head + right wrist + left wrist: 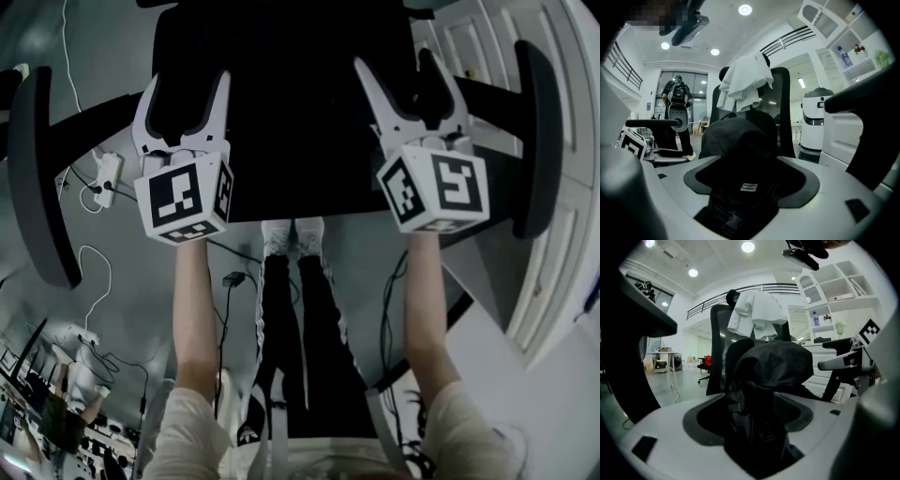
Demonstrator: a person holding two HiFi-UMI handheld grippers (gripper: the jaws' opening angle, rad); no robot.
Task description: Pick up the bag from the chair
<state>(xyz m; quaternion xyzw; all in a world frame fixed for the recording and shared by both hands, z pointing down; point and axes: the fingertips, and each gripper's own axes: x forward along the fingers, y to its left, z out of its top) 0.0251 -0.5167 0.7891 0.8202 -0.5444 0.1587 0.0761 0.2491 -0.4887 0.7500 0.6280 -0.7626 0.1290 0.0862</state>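
Observation:
A black bag (291, 94) sits on the seat of a black office chair (37, 169). In the head view my left gripper (187, 89) and right gripper (405, 75) both reach onto it, each with its fingers spread wide apart. In the left gripper view the bag (773, 362) bulges up between the jaws of the left gripper (757, 427). The right gripper (745, 197) has the bag's labelled front and a buckle (736, 140) between its jaws. A white cloth (757, 310) hangs over the chair back.
The chair's armrests (539, 131) flank both grippers. A power strip (108, 178) and cables lie on the floor at the left. White cabinets (562, 281) stand at the right, and white shelves (834, 287) behind the chair. A person (677, 98) stands far off.

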